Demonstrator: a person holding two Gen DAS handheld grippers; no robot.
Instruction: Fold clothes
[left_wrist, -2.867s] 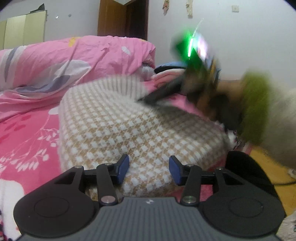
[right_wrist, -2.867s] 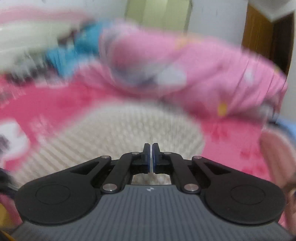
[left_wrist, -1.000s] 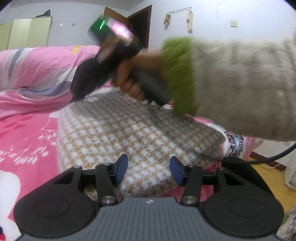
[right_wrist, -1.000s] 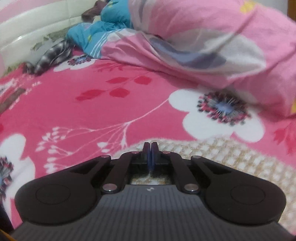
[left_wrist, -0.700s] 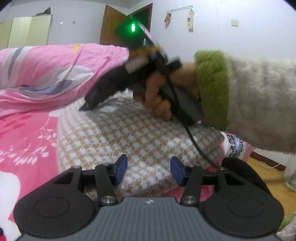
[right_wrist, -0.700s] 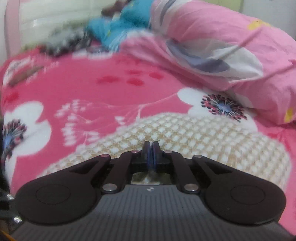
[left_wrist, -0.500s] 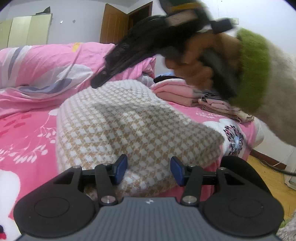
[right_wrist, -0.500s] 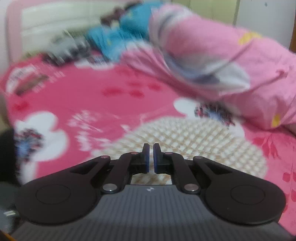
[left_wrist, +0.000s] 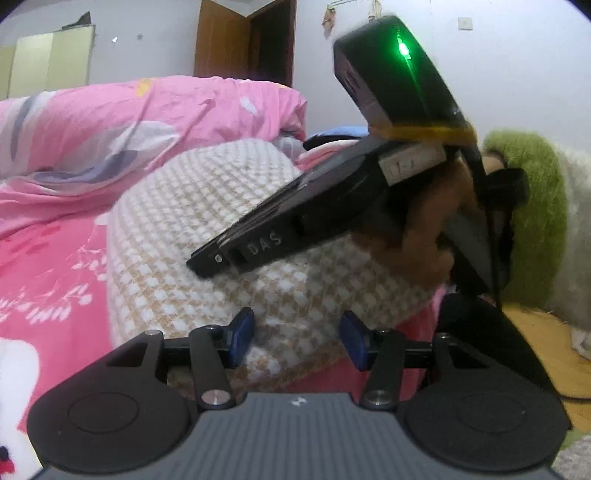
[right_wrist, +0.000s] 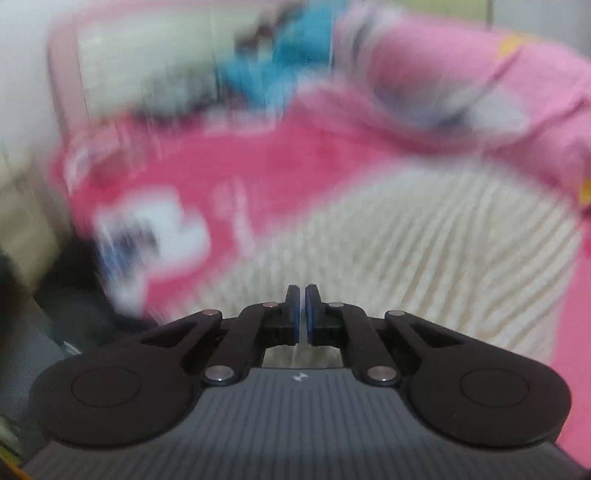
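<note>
The folded garment (left_wrist: 207, 206) is looking like bumpy woven cloth; the bedsheet (left_wrist: 48, 266) is looking smooth; the door (left_wrist: 221, 40) is looking like wood.

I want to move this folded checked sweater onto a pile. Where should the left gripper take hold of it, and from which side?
Probably the near folded edge of the sweater, straight ahead of the left gripper. That edge is thick and rounded, lies just beyond the open jaws, and nothing covers it. Come in low and level from the near side, so one pad slides under the layers. The right gripper hovers over the top, so avoid that part.
</note>
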